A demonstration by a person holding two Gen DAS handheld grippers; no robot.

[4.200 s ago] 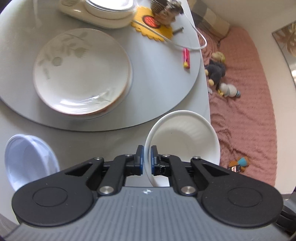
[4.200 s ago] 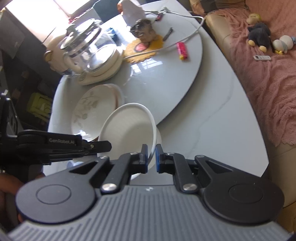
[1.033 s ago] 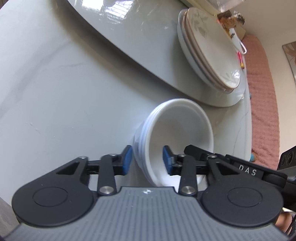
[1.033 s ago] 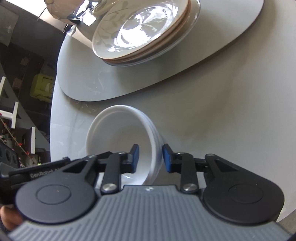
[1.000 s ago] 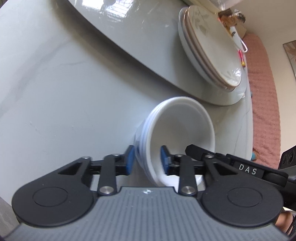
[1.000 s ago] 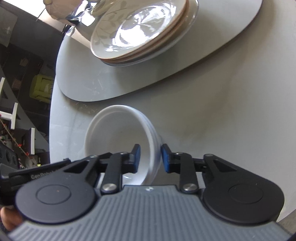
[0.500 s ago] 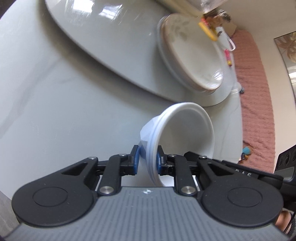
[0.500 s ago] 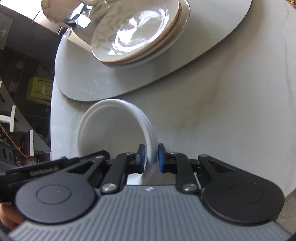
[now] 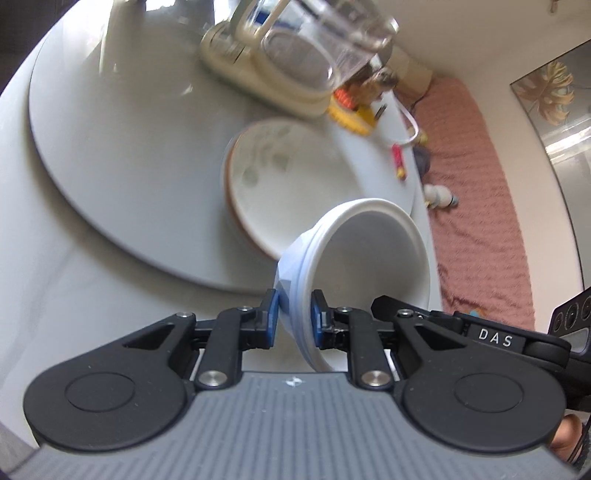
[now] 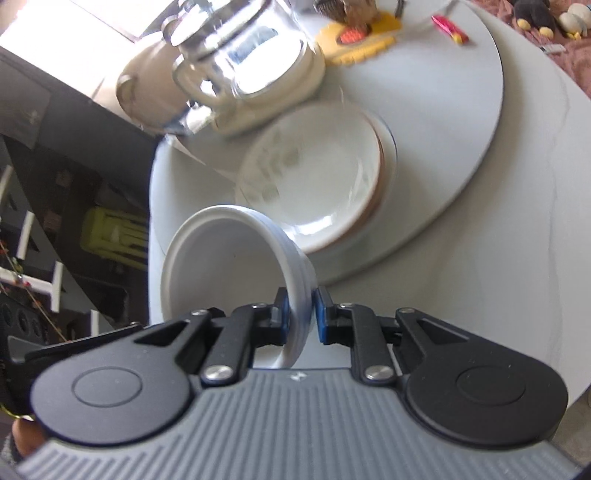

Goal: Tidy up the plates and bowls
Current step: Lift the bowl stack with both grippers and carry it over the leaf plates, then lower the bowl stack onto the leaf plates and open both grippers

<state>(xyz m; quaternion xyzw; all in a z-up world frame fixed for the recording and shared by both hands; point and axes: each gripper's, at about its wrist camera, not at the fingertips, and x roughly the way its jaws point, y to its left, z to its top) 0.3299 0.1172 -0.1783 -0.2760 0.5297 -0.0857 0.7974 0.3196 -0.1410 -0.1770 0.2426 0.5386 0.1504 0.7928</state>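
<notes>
A stack of white bowls (image 9: 373,266) is held between both grippers, lifted off the table. My left gripper (image 9: 293,321) is shut on the stack's left rim. My right gripper (image 10: 301,314) is shut on the opposite rim, and the stack also shows in the right wrist view (image 10: 229,269). A stack of leaf-patterned plates (image 9: 280,184) with brown edges sits on the grey turntable (image 9: 110,158) just beyond the bowls; it also shows in the right wrist view (image 10: 317,173).
A glass kettle (image 9: 317,40) on a cream base stands at the turntable's back, seen too in the right wrist view (image 10: 236,55). A yellow coaster (image 10: 358,40), a red lighter (image 10: 448,24) and a cable lie at the far right. A pink sofa (image 9: 476,206) borders the table.
Both grippers closed on the rims of the bowl stack, then lifted it off the table and carried it toward the plates on the turntable.
</notes>
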